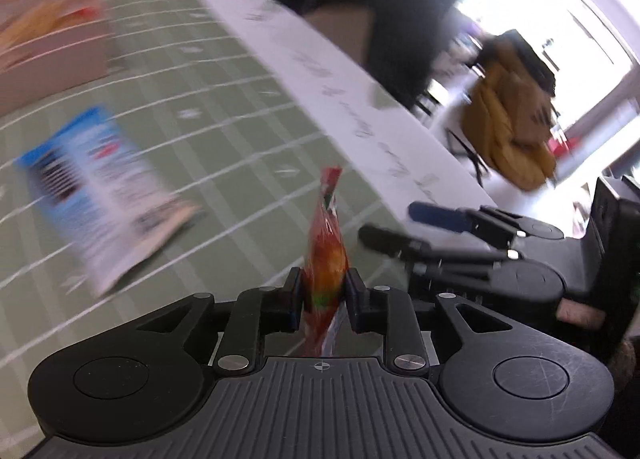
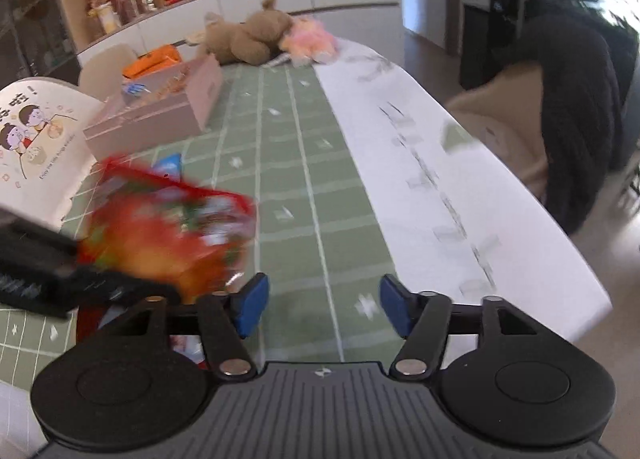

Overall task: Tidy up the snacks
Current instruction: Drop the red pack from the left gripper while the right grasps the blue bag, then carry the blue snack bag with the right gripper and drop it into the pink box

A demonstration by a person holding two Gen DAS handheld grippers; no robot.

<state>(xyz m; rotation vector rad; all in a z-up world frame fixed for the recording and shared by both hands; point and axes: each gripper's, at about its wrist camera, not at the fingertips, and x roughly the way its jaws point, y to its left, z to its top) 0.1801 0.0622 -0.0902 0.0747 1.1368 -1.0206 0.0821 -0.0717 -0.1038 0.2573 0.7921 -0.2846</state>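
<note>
Red snack packet (image 1: 325, 259) pinched in left tool (image 1: 324, 293); right tool (image 2: 322, 309) agape.

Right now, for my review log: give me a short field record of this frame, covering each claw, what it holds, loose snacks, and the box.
left claw: shut on red packet, held edge-on above the mat
right claw: open, holding nothing
blue packet: lying flat on green mat, untouched
box: open top, far left on the mat, snacks inside
plush toys: far end of the table, beyond the box
image quality: motion blur, packet labels unreadable
</note>
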